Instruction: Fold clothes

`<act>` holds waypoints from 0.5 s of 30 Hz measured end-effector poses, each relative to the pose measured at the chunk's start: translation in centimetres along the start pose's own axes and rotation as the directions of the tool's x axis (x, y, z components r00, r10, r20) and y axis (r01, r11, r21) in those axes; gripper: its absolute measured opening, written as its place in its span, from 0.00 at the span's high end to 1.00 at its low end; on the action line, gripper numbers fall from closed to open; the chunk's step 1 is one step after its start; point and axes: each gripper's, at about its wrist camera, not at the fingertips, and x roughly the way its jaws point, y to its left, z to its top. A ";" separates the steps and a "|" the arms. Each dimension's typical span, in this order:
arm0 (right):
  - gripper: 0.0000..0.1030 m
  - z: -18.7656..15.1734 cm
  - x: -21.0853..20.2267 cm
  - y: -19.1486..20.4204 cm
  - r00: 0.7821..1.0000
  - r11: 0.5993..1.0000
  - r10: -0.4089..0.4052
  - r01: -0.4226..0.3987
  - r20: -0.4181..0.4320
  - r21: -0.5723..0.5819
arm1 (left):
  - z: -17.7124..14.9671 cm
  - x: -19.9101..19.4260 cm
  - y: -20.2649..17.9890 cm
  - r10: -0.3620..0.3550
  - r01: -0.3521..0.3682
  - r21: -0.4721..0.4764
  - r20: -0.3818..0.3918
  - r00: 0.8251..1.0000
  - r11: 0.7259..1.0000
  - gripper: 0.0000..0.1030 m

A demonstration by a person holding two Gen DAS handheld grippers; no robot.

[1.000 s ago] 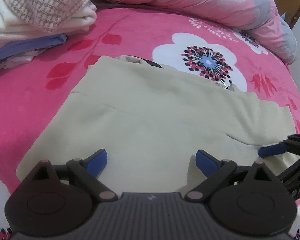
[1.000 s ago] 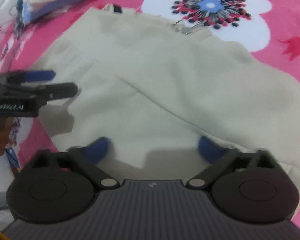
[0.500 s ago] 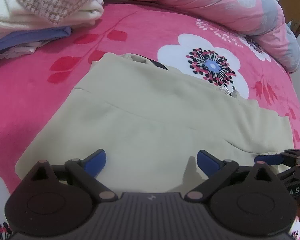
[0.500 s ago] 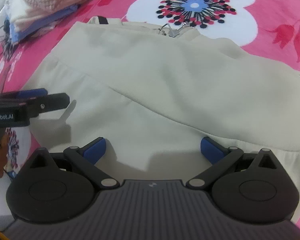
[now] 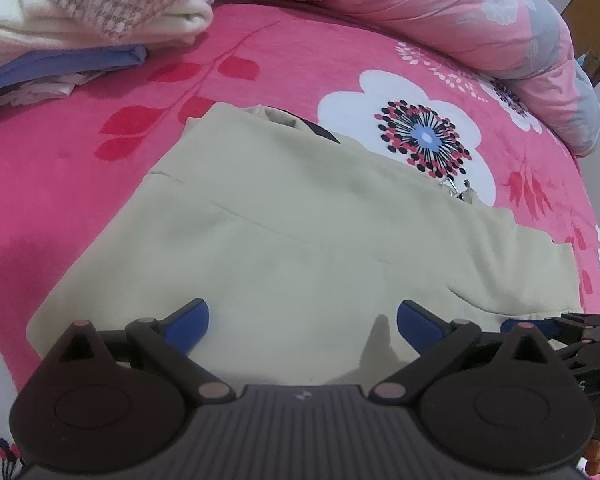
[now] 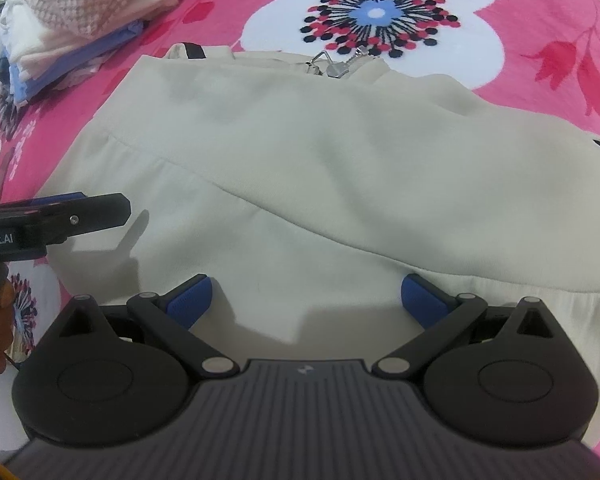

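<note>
Both the left claw (image 5: 302,318) and right claw (image 6: 305,296) hover spread wide, empty, over the near edge of the beige garment (image 6: 320,168) lying flat mid-bed. Risk as I see it: pinching only the top layer, so the fold drags crooked, or the metal clip (image 6: 334,65) at the far edge snags the pink bedspread (image 5: 80,160).

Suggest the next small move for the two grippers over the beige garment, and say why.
Probably lower both grippers onto the near edge and close on it. The left gripper and right gripper are open over the beige garment, holding nothing. It lies spread on the pink bedspread, so the near hem seems the place to grasp for a fold.
</note>
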 end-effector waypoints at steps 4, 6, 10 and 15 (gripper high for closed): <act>0.01 0.1 0.0 -0.2 1.000 1.000 0.003 -0.003 0.000 0.023 | -0.1 0.0 -0.1 0.007 -0.007 0.007 -0.004 1.000 1.000 0.01; 0.01 0.2 0.1 -0.2 1.000 0.999 0.004 -0.004 0.002 0.033 | 0.0 0.0 -0.1 0.008 -0.008 0.006 -0.009 1.000 1.000 0.01; 0.01 0.2 0.1 -0.3 1.000 0.999 0.005 -0.005 0.003 0.036 | 0.1 0.0 -0.1 0.008 -0.008 0.000 -0.018 1.000 1.000 0.01; 0.01 0.2 0.2 -0.2 1.000 0.999 0.001 -0.002 0.003 0.041 | 0.1 0.0 -0.3 0.015 -0.015 0.008 -0.021 1.000 1.000 0.01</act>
